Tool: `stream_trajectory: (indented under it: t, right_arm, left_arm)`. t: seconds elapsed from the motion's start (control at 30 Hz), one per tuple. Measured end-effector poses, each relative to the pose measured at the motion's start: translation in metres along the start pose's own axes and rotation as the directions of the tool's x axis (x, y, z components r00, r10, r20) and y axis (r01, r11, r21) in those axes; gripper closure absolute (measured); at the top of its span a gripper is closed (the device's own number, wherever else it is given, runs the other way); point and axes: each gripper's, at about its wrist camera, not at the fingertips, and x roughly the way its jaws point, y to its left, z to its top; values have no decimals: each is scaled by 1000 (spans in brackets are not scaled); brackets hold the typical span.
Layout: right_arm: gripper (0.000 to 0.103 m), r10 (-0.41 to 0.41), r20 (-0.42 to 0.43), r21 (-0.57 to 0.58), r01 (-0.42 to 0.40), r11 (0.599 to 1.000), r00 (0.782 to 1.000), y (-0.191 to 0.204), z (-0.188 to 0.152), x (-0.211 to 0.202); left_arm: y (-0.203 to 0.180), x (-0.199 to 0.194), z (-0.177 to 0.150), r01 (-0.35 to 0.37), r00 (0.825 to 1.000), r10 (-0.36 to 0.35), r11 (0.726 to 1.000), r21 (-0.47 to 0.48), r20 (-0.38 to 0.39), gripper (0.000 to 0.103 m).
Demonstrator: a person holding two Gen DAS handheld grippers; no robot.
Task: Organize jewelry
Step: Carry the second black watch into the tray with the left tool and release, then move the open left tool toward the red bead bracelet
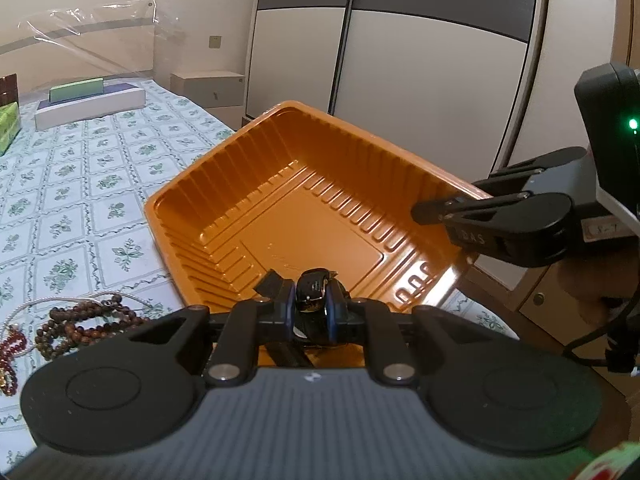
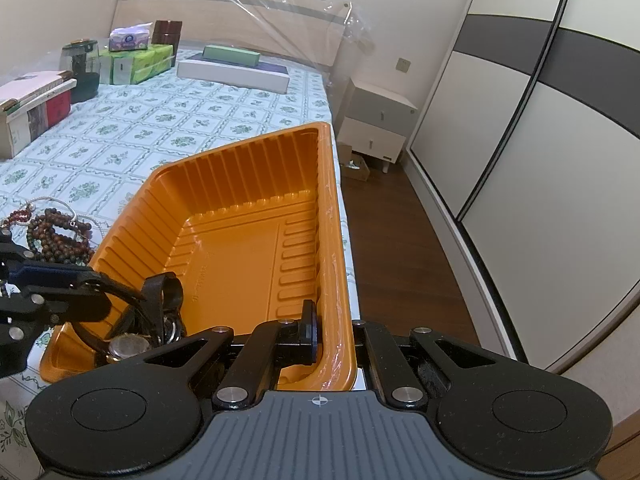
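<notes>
Orange ribbed plastic tray [image 2: 248,184], rim pinched by right claw [image 2: 320,336]; left claw [image 1: 311,307] grips black watch [image 1: 313,294].

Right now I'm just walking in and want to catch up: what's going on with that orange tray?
A person is sorting jewelry on a bed. The left hand-held gripper is shut on a black-strapped watch, holding it over the near end of the orange tray, where another watch already lies. The right hand-held gripper is clamped on the tray's side wall, steadying it. Bead bracelets are waiting on the bedsheet beside the tray.
</notes>
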Motion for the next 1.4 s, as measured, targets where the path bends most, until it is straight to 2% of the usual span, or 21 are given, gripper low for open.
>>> stream_trajectory:
  t: [0.07,0.1,0.3,0.43,0.57,0.77,1.07,1.3,1.4]
  right_arm:
    - [99,0,0,1,0,1000,1000,0,0,0]
    - [99,0,0,0,0,1000,1000,0,0,0]
    - [99,-1,0,3,1,1000,1000,0,0,-1]
    - [99,-1,0,1,1,1000,1000,0,0,-1]
    - [99,-2,-2,3,2,1000,1000,0,-1,-1]
    - [99,-4,-4,1,4,1000,1000,1,0,0]
    - [99,-7,-8,-3,7,1000,1000,1,-1,0]
    - [99,-9,-8,-5,9,1000,1000,2,-1,1]
    - [99,-9,-8,-5,9,1000,1000,1,-1,1]
  left_arm:
    - [1,3,1,20,1000,-20,1000,-5,-4,88]
    - [1,3,1,21,1000,-21,1000,-7,-5,84]
    - [13,-11,-5,-21,1000,21,1000,-16,5,82]
    - [30,-29,-17,-91,996,91,995,-34,4,82]
    - [53,-48,-33,-179,984,179,981,-69,-12,81]
    - [86,-69,-54,-303,953,300,949,-91,-40,79]
    - [119,-71,-74,-402,915,394,907,-126,-84,79]
    - [149,-62,-76,-501,865,490,853,-147,-107,79]
    - [162,-57,-75,-523,852,511,835,-170,-114,79]
